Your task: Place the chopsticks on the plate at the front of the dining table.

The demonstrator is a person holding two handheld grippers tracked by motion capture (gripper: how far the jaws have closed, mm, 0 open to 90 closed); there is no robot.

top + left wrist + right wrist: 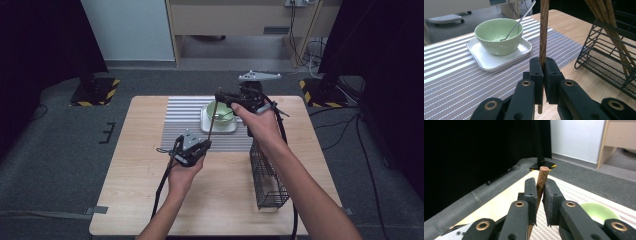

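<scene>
A: Your left tool (543,65) has its jaws clamped on a wooden stick (543,30), gripping it close to the lower end. The stick rises nearly upright out of the top of the left gripper view.

B: And your right tool (538,187) is pinched on the same stick (541,176) just below its cut top end, so you're holding it at both ends. From the high view the stick (212,123) runs from your left tool (202,145) up to your right tool (220,97), leaning a little.

A: Just behind the stick sits a green bowl (498,35) on a white square plate (489,63), with a metal spoon (520,19) leaning in the bowl.

B: Both rest on the striped mat (184,117) at the far middle of the tabletop (135,180).

A: Off to your right stands a black wire basket (267,180), touching your right forearm in the high view. More wooden sticks (612,27) lean in it, seen from the left gripper view.
</scene>
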